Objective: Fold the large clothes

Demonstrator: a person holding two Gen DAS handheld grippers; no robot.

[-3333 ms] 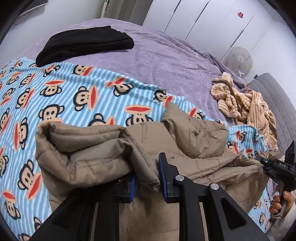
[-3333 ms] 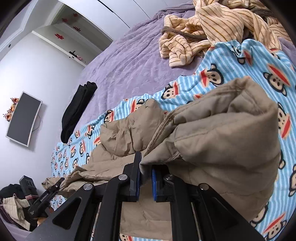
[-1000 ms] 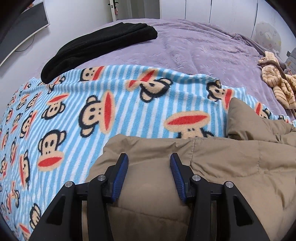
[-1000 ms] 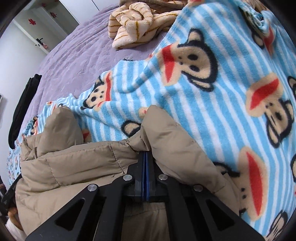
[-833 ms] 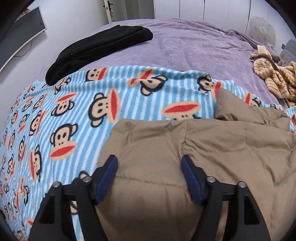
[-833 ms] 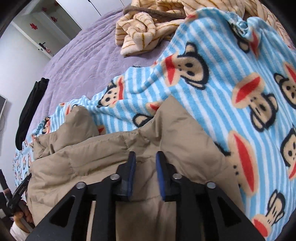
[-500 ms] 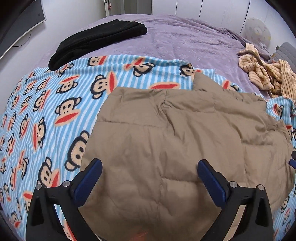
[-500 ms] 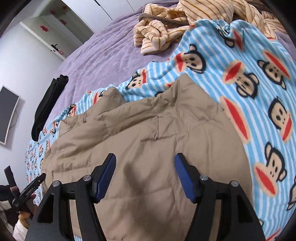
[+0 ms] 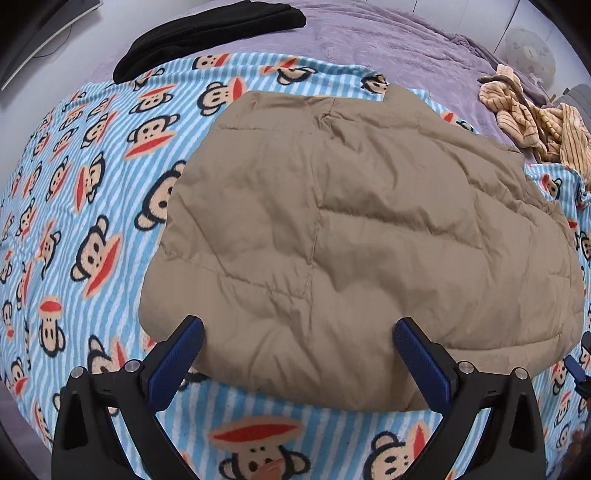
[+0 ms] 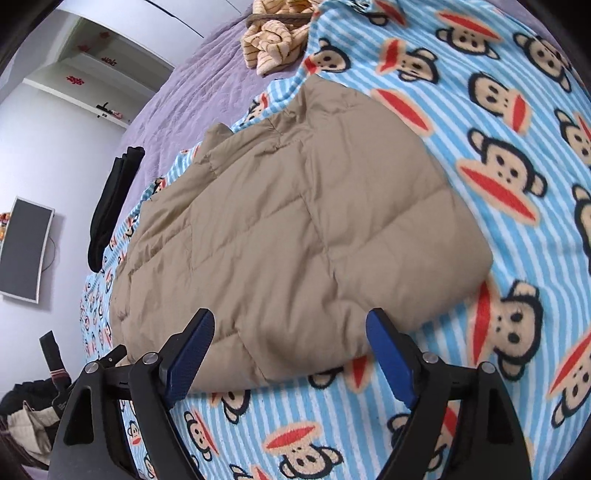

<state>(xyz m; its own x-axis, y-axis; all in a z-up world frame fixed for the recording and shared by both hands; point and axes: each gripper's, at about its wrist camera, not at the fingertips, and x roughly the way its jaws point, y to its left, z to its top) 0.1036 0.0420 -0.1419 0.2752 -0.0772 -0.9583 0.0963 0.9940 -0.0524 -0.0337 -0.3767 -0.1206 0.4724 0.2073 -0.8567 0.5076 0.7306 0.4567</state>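
A tan quilted puffer jacket lies folded flat on a blue striped monkey-print blanket. It also shows in the right wrist view on the same blanket. My left gripper is open and empty, above the jacket's near edge. My right gripper is open and empty, above the jacket's near right corner. Neither gripper touches the jacket.
A black garment lies on the purple bedspread at the back left. A striped yellow garment is bunched at the back right. A wall screen and a dark pile of clothes are at the left.
Both grippers let go of the jacket, opened wide and drew back toward me. The jacket now lies flat, folded over.
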